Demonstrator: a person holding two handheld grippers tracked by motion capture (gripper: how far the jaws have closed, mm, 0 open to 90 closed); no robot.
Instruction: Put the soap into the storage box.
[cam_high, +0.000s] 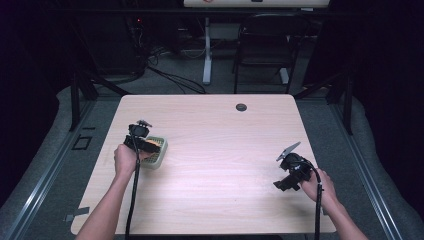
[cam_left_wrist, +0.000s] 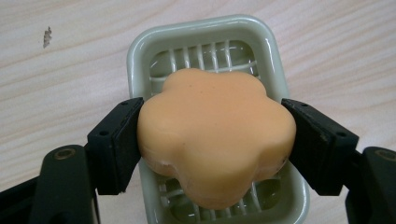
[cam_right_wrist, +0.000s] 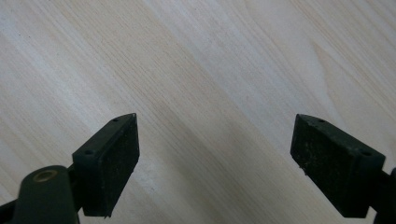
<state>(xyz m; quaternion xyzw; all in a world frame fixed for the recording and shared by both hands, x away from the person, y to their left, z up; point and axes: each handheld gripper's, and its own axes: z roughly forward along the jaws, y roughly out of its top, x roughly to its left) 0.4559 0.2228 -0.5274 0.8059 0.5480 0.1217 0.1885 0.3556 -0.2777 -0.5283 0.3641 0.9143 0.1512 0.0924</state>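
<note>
Left hand-held gripper (cam_left_wrist: 217, 140): jaws clamped on the two flanks of the orange flower-shaped soap (cam_left_wrist: 215, 135); pads touch it at 9 and 3 o'clock in the left gripper view.
Soap position: directly over the pale green soap dish (cam_left_wrist: 140, 51), covering most of its slatted floor. Cannot tell whether the soap rests on the slats or hangs just above them.
Dish position: at about 9 o'clock on the worktop (cam_high: 225, 150) in the high view, near the left edge.
Dish long axis: runs away from the left gripper, 6 to 12 o'clock in its own view; jaws span the short side.
Right hand-held gripper (cam_right_wrist: 215, 163): jaws wide apart, nothing between them, bare wood below; held at about 4 o'clock on the worktop, well apart from the dish.
Nearer hand: left, already on the soap.
Judgement: the next move, seating or lifting, is straight along the vertical over the dish.
</note>
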